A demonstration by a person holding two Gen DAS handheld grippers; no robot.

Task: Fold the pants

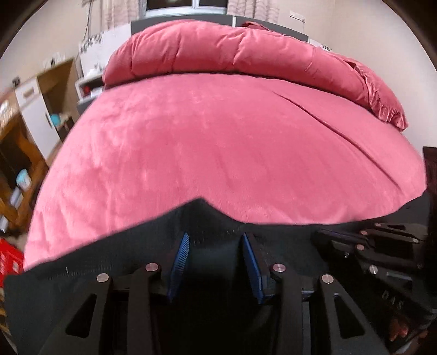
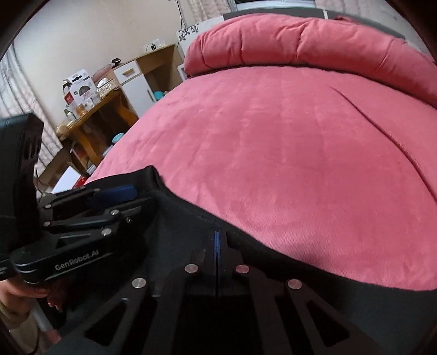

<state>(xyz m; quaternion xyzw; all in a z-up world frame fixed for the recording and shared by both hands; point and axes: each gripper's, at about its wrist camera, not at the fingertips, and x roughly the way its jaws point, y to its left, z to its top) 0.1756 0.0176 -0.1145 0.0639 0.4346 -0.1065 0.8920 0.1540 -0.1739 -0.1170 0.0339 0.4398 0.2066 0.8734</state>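
Between the closed right fingers (image 2: 217, 245), black pants (image 2: 273, 262) sit pinched.

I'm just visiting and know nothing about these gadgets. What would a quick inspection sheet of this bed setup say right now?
Surface: pink bedspread, one long crease on its right.
Job's things: black pants at the near edge.
Clutter: rolled pink duvet at the head.
Grippers: left gripper open over the fabric; right gripper shut on the pants.
Cables: a thin cord on the far wall.
Surroundings: wooden table and white cabinet, both loaded with boxes.
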